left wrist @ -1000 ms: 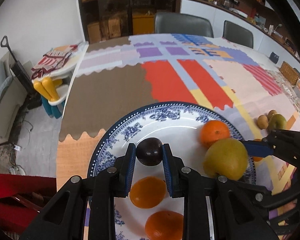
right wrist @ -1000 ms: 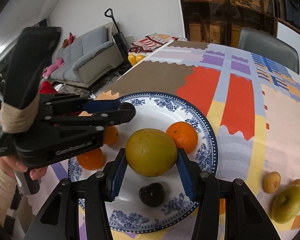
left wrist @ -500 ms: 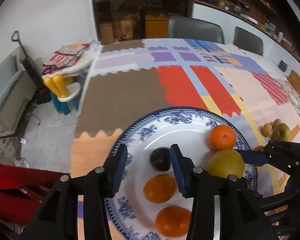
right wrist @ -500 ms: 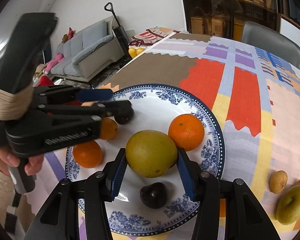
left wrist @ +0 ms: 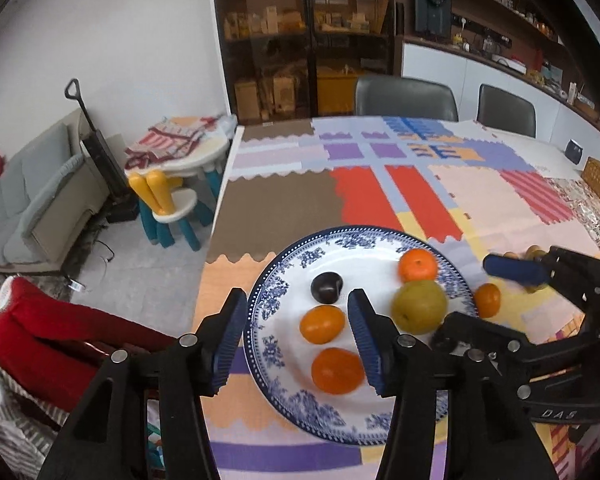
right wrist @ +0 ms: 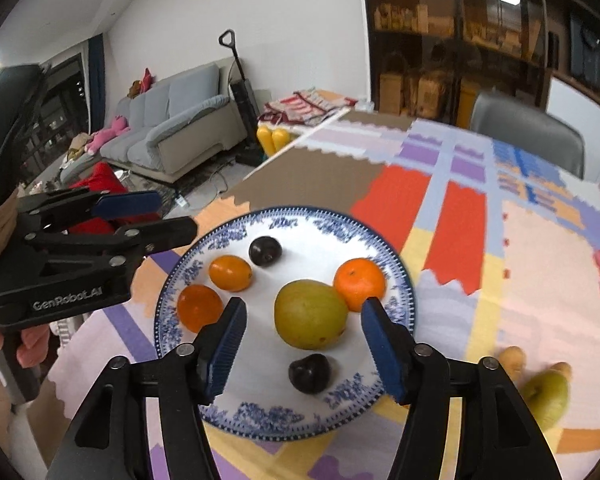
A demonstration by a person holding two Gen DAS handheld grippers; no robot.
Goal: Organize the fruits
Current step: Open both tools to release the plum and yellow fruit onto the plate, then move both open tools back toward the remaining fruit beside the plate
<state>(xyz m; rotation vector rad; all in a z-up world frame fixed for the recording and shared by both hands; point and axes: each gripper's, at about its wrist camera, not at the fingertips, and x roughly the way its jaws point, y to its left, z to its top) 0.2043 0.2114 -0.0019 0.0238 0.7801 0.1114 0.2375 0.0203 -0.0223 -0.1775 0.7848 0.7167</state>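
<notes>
A blue-patterned white plate (left wrist: 352, 236) (right wrist: 260, 420) holds three oranges, two dark plums and a big yellow-green fruit (right wrist: 311, 315) (left wrist: 420, 306). My left gripper (left wrist: 298, 340) hovers above the plate's near side with its jaws opening. Nothing is gripped; one plum (left wrist: 327, 287) lies on the plate ahead of its fingers. My right gripper (right wrist: 302, 346) is also opening. The yellow-green fruit rests on the plate between its pads, with a gap on each side. The second plum (right wrist: 310, 373) lies just below that fruit.
Off the plate to the right lie a green apple (right wrist: 548, 398), small brown fruits (right wrist: 512, 360) and another orange (left wrist: 487, 300) on the patchwork tablecloth. Grey chairs (left wrist: 406, 96) stand at the table's far edge. A hand (right wrist: 28, 352) holds the left gripper.
The left gripper let go of the dark plum, opened, then rose and drew back. The right gripper's jaws spread away from the yellow-green fruit, which stays on the plate.
</notes>
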